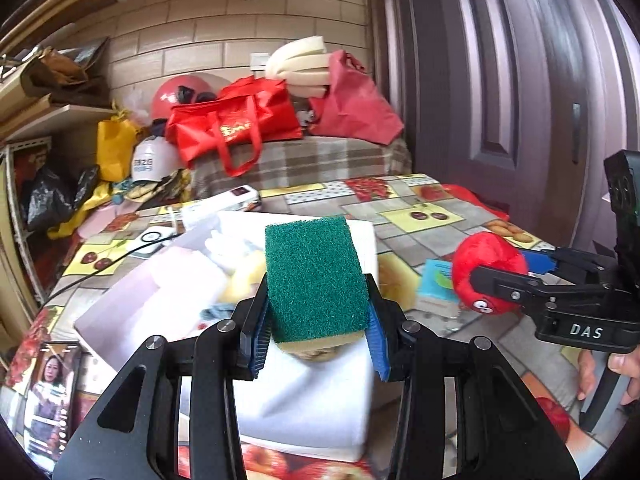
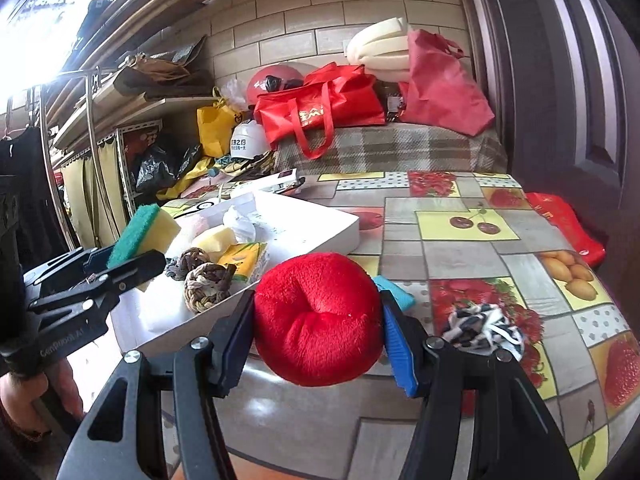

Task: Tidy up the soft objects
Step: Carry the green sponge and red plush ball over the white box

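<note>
The left claw [image 1: 318,320] is clamped on a blocky sponge [image 1: 316,276], coarse green scrub face up and yellow foam beneath, held above the white box [image 1: 120,320] on the fruit-patterned table [image 2: 460,256]. The right claw [image 2: 318,332] squeezes a round, fuzzy red plush toy [image 2: 318,316] just beside the box, over the table. Both claws point slightly downward. A braided rope knot [image 2: 206,282] lies inside the box.

Red plush ball [image 2: 318,318] pinched between the right gripper [image 2: 320,328] fingers [image 2: 398,344], white box [image 2: 308,226] just beyond.
</note>
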A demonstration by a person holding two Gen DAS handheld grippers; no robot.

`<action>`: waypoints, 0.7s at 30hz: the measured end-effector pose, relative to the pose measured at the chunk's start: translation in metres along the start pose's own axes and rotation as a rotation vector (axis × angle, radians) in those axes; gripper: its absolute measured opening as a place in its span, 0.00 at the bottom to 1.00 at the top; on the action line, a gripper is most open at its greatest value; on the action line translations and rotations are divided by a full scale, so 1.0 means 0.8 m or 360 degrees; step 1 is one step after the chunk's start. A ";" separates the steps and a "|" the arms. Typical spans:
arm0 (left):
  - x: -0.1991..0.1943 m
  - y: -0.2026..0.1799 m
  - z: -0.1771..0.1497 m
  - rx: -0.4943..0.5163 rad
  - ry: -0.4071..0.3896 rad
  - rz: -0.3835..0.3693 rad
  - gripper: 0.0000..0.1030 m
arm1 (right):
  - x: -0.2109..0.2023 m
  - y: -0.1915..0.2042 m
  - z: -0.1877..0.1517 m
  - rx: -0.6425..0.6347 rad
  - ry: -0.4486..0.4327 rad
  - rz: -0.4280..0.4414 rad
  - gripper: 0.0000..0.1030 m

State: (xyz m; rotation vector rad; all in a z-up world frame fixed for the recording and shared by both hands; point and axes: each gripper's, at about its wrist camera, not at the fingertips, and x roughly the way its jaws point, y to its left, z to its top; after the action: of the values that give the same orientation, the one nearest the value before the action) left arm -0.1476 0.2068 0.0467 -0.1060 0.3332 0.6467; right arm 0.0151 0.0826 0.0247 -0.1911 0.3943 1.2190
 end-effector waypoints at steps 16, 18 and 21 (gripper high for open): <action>0.016 0.108 -0.003 -0.0309 0.0069 0.0211 0.39 | 0.045 0.035 0.019 -0.0043 0.0011 0.0085 0.58; 0.017 0.118 -0.004 -0.0339 0.0072 0.0232 0.39 | 0.052 0.041 0.023 -0.0048 0.0003 0.0120 0.58; 0.021 0.129 -0.004 -0.0385 0.0090 0.0254 0.39 | 0.065 0.051 0.028 -0.0065 0.0000 0.0167 0.58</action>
State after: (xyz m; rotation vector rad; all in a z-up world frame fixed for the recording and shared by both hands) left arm -0.1987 0.2978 0.0384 -0.3323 0.3192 0.8419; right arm -0.0040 0.1500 0.0273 -0.2076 0.3836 1.3310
